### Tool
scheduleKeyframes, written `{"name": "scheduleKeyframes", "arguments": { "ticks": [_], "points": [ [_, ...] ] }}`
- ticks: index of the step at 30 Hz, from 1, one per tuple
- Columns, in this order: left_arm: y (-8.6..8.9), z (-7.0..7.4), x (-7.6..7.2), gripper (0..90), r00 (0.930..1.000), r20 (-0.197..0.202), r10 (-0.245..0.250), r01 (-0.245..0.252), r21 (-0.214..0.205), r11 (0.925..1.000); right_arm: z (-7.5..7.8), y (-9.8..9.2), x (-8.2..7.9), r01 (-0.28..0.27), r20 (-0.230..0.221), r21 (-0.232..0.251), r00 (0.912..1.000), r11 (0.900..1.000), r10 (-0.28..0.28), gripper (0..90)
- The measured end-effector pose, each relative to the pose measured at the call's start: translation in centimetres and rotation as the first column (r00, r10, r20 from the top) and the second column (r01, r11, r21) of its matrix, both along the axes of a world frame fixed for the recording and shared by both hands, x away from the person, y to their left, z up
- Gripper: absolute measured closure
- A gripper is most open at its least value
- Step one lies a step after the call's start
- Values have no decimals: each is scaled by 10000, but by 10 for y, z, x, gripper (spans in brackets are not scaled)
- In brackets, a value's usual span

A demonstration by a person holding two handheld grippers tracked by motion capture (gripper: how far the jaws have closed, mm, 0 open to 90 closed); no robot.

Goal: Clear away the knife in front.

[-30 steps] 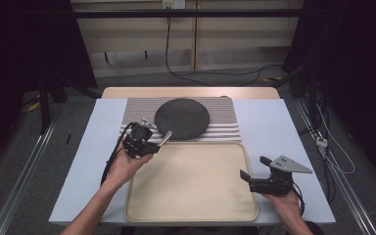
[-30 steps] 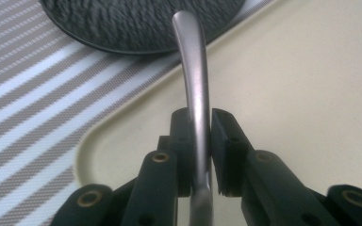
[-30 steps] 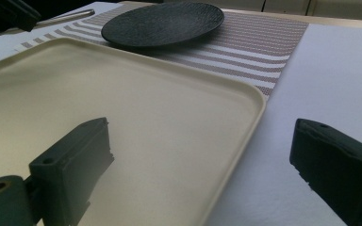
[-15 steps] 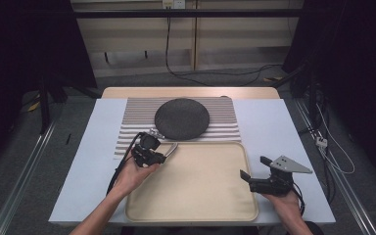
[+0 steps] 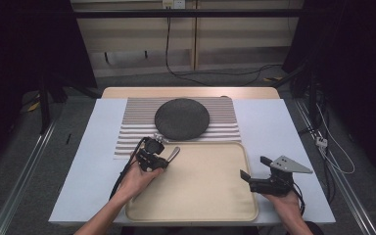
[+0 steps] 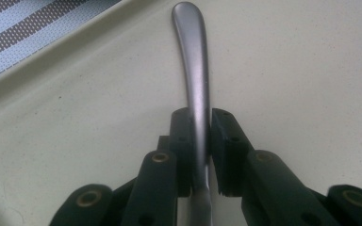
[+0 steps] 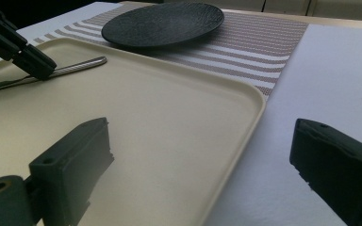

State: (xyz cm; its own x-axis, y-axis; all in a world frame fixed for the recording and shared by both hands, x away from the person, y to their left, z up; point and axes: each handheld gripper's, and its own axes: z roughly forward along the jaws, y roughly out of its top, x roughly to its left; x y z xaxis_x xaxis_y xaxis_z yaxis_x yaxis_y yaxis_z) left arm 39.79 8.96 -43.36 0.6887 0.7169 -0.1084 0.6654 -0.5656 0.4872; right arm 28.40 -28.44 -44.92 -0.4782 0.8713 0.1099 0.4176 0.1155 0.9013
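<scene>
Left gripper view: the left gripper (image 6: 199,136) clamps a metal utensil handle (image 6: 194,70) low over the tray (image 5: 210,196), near its far-left corner. Likely next: lowering and releasing it. The right gripper (image 7: 202,179) gapes wide, empty, at the tray's right edge.

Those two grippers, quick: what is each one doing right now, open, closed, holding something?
Left gripper: closed on a metal utensil handle, over the cream tray.
Right gripper: open, holding nothing, at the tray's right edge.
</scene>
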Motion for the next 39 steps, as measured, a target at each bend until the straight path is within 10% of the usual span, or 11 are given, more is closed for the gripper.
{"name": "scheduleKeyframes", "arguments": {
  "ticks": [23, 33, 39],
  "points": [
    [8, -2, -12, 787, 9998, -212, 1, -10, -453, 9990, -1, 0, 1, -66, -56, 12, 10000, 10000, 66, 63],
    [16, 8, -10, 292, 9947, 1007, -202, 304, -1000, 9945, -2, -1, 1, -97, -75, 64, 9999, 9999, 97, 63],
    [13, 14, -10, 155, 9901, 1361, -356, 525, -1226, 9911, -1, -1, 0, -113, -39, 51, 9999, 9999, 113, 63]
  ]
}}
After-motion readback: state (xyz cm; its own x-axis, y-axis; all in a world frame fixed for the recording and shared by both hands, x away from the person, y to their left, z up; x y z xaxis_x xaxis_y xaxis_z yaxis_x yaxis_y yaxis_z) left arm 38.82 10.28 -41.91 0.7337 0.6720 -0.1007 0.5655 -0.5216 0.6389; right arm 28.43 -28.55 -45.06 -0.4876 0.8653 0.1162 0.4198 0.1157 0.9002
